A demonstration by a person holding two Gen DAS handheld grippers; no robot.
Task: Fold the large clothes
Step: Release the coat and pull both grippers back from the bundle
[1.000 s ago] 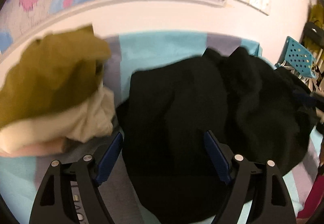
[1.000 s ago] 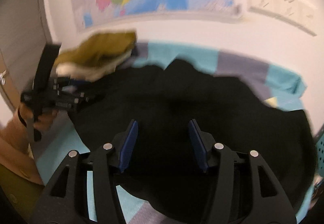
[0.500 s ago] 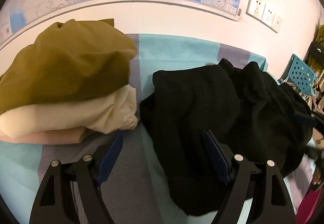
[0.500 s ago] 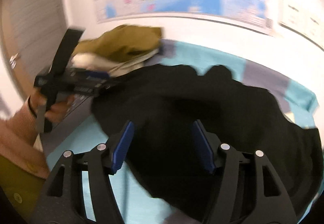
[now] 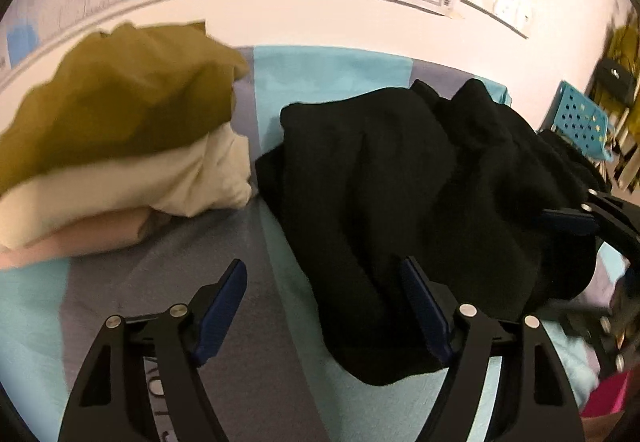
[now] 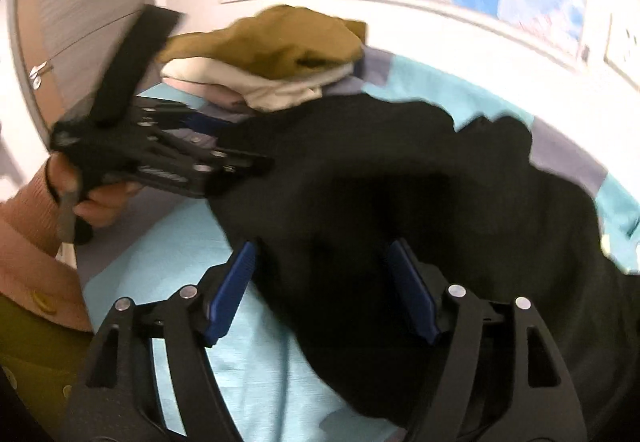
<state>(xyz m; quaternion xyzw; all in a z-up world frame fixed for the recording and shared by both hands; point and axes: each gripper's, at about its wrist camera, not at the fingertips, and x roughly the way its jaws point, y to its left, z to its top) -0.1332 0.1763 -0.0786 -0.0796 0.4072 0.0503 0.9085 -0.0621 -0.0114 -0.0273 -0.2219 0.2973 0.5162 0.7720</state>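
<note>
A big crumpled black cloth garment (image 5: 420, 194) lies on the tabletop with the blue and grey striped cover (image 5: 328, 70). Just beside the garment sits a pile of folded clothes, olive green on top (image 5: 120, 98). The left gripper (image 5: 324, 306) has its jaws open over the garment's edge. The right gripper (image 6: 320, 286) hangs over the garment, its jaws opening, pressing on nothing.

Left gripper (image 5: 322, 306), angled downward, jaws spread wide and gripping nothing; right gripper (image 6: 322, 288), angled downward, jaws opening, pads clamping nothing.
</note>
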